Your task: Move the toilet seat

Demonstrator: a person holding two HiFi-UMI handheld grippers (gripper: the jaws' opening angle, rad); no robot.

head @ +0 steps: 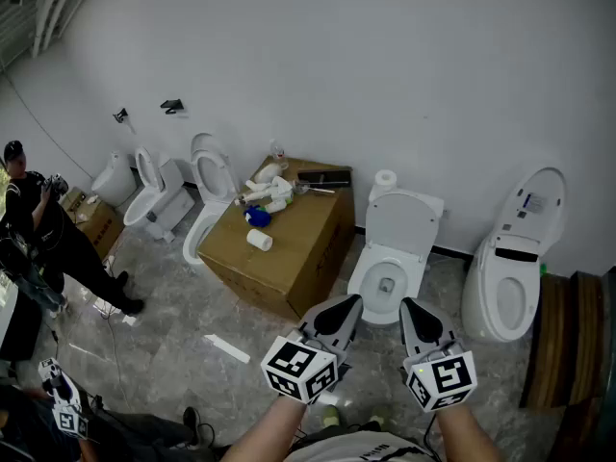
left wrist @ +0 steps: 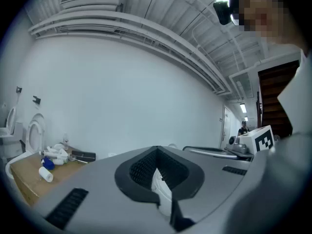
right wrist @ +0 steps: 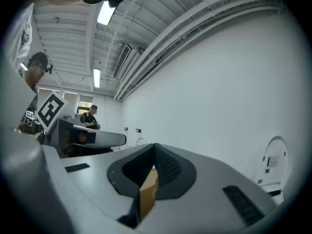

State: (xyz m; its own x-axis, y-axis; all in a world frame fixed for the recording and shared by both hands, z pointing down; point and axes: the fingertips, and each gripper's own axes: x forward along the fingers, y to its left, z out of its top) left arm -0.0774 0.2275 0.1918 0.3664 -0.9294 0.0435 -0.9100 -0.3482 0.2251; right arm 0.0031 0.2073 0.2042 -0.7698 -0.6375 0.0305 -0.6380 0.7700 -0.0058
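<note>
Facing the white ceramic toilet (head: pixel 388 275) that stands against the pale wall, you hold both claws level and pointed at it, and the bowl shows in the head view between the two tips. The left claw (head: pixel 348 304) has its jaws pressed together on nothing; only a thin sliver of the white toilet shows through the slit in its own view. The right claw (head: pixel 410 308) is likewise pressed together and empty, with a sliver of the large brown cardboard box (head: pixel 289 248) showing through.

The toilet seat (head: pixel 385 263) lies ahead of and below both claws, on the grey marbled floor (head: pixel 173 345). Its long axis runs from the wall straight towards you, with the hinge end at the far side under the raised lid (head: pixel 404 221). What rings the bowl looks like the seat lying down, though from here you cannot tell seat from rim for certain.

Neither claw touches it, and neither is clearly the nearer one. The front lip points at the gap between them, perhaps slightly nearer the left tip.

By my reading, the coming move calls for you to dip a claw down to that front lip and spread its jaws first. Beware the cardboard box just beside the bowl on your left.
</note>
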